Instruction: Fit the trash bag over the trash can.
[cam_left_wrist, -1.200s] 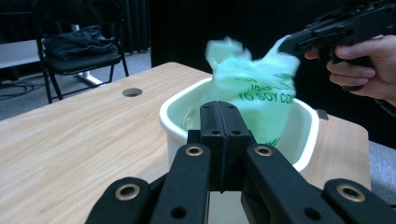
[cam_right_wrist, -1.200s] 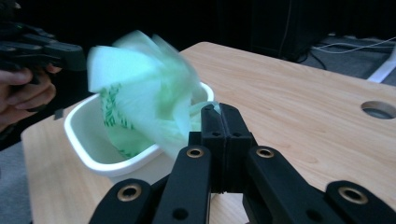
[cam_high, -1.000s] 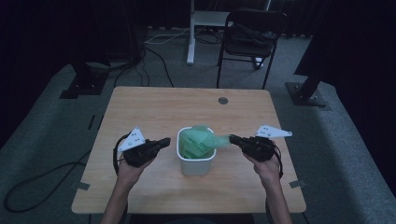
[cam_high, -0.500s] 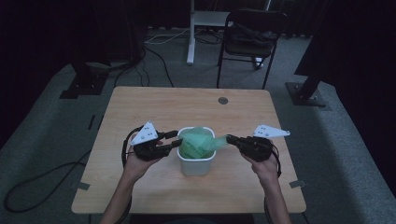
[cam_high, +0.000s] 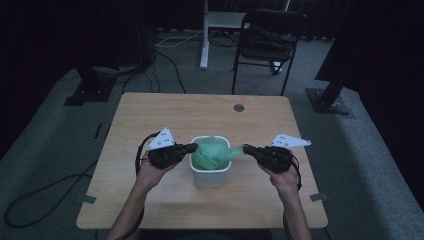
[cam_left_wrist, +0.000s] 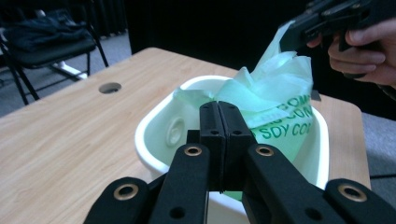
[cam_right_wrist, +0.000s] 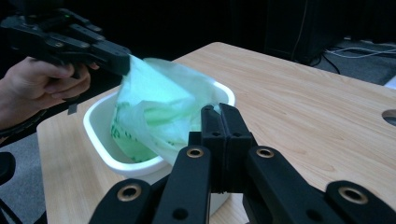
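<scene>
Risk: thin green bag (cam_high: 212, 152), clamped by left gripper (cam_high: 192, 148) and right gripper (cam_high: 245, 149), may tear or slip off white bin (cam_high: 210, 177) rim if stretched.

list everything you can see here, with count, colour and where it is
bin: one, white, middle of the table near the person's edge
bag: one, pale green with green print, in the bin, pulled up at both sides
table: one, light wood, centre of the room
cable hole: one, dark, far side of the table top
chair: one, black, beyond the table
cables: several, dark and white, on the floor behind the table
left tool: one, black, shut on the bag's left edge
right tool: one, black, shut on the bag's right edge
hands: two, at the near edge, one on each tool
</scene>
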